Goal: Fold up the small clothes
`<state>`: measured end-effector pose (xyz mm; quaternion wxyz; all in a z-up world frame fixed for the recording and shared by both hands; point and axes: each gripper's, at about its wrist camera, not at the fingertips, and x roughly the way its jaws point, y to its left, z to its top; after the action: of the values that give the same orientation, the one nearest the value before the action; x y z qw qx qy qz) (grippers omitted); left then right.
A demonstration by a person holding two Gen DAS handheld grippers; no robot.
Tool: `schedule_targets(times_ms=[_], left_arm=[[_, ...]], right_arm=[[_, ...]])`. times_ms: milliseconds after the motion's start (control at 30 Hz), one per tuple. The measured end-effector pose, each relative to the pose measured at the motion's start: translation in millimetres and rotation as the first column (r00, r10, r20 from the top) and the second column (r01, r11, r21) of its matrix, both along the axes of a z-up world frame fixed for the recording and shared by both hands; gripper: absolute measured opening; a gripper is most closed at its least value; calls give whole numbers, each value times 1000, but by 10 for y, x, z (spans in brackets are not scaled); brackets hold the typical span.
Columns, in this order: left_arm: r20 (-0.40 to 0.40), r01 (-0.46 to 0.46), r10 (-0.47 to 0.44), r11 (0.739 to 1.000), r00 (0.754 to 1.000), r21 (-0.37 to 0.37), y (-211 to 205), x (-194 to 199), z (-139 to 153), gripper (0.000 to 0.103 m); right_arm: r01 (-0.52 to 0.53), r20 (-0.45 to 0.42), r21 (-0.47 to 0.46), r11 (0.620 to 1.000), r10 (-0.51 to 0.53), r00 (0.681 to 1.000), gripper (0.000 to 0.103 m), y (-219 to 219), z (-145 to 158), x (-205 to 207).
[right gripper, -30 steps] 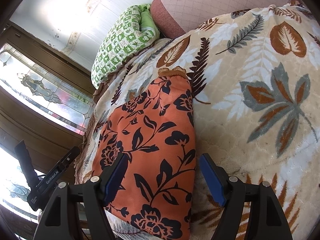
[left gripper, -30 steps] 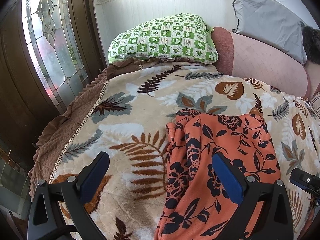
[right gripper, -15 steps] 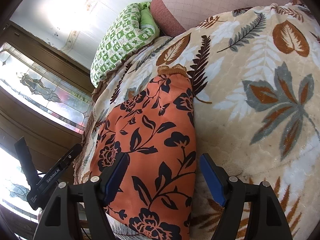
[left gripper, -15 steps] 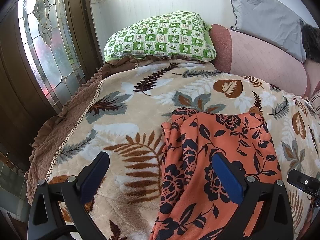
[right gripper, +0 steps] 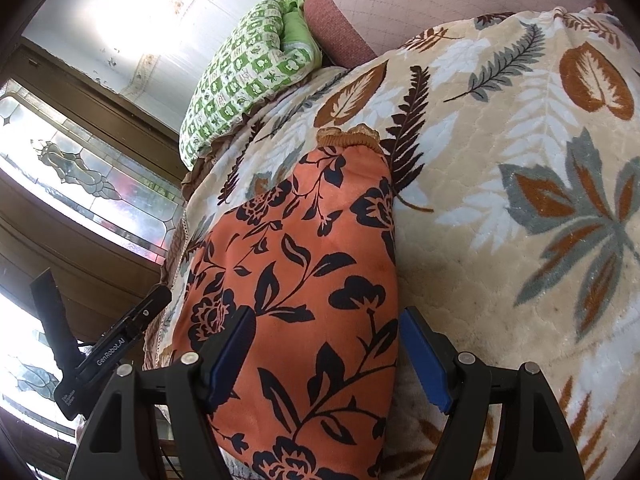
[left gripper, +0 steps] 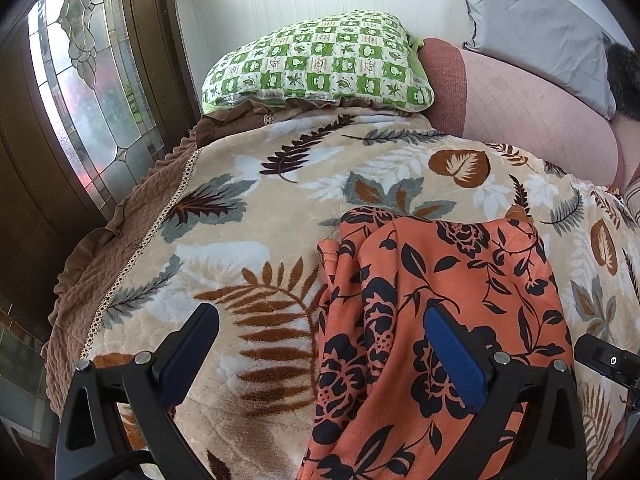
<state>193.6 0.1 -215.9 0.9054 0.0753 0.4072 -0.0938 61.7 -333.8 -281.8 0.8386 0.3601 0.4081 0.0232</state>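
Observation:
An orange garment with dark blue flowers (left gripper: 460,276) lies flat on the leaf-print blanket (left gripper: 248,196), its left edge bunched in folds. My left gripper (left gripper: 320,320) is open just above that bunched edge, one pad (left gripper: 188,356) over the blanket and the other (left gripper: 452,360) over the cloth. In the right wrist view the garment (right gripper: 304,264) runs away to a gathered brown hem (right gripper: 348,136). My right gripper (right gripper: 326,320) is open over its right edge. One pad (right gripper: 232,352) is above the cloth, the other (right gripper: 424,360) beside it.
A green checked pillow (left gripper: 320,64) lies at the far end, with a pink cushion (left gripper: 520,104) and a grey pillow (left gripper: 536,20) to its right. A brown quilted border (left gripper: 100,264) drops off on the left beside a stained-glass door (left gripper: 80,100). The left gripper's body (right gripper: 108,348) shows at the right view's left edge.
My left gripper has crept slightly forward and lower along the garment's left edge. The right gripper has kept still. Both sets of jaws stand as wide as before.

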Motion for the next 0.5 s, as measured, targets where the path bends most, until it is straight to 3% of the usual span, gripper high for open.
schedule_targets(times_ms=[500], left_arm=[[-10,3,-3,1000,1000,-4,-60,21,-35,103]], right_arm=[[13,2,4,1000,-13,1000,78,-57,9,-13]])
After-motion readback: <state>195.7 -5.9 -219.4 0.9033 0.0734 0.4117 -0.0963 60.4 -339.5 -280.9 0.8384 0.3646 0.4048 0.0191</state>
